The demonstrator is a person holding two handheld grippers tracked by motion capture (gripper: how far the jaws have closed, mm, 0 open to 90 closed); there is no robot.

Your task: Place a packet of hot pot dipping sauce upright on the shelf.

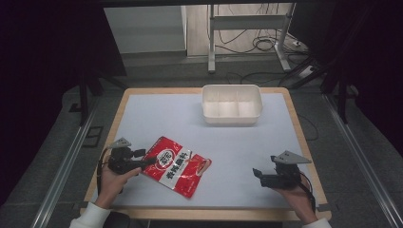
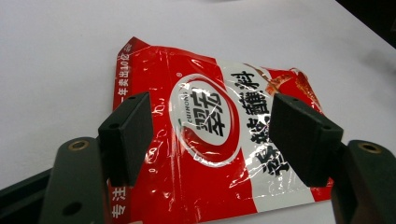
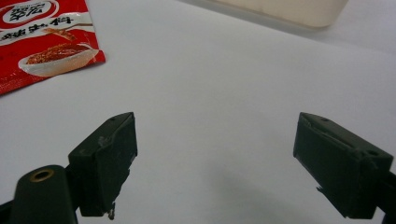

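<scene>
Red seasoning packet (image 2: 210, 140) is lying flat on the white table (image 1: 237, 152), just ahead of the left gripper (image 1: 142, 164), which a person's left hand (image 1: 111, 183) is holding low over the near left part of the surface. In the left gripper view, the fingers (image 2: 128, 135) are standing wide apart, gripping nothing; the packet's near end is sitting between and just beyond them, its crinkled film catching the light. Whether the tips are touching the film cannot be told.

A likely risk from here: the packet is thin and lying flush against the table, so closing fingers may be sliding over the glossy film or pushing it away instead of pinching an edge.

Well to the other side, the right gripper (image 1: 260, 175) is resting near the table's near right corner in the person's right hand (image 1: 297, 197), its fingers (image 3: 107, 158) also spread wide with bare table between them; the packet's far corner is lying off beyond its left finger.

Farthest from both sets of fingers, a white divided tray (image 1: 232, 105) is sitting at the table's far edge. Nothing is standing between it and the packet.
</scene>
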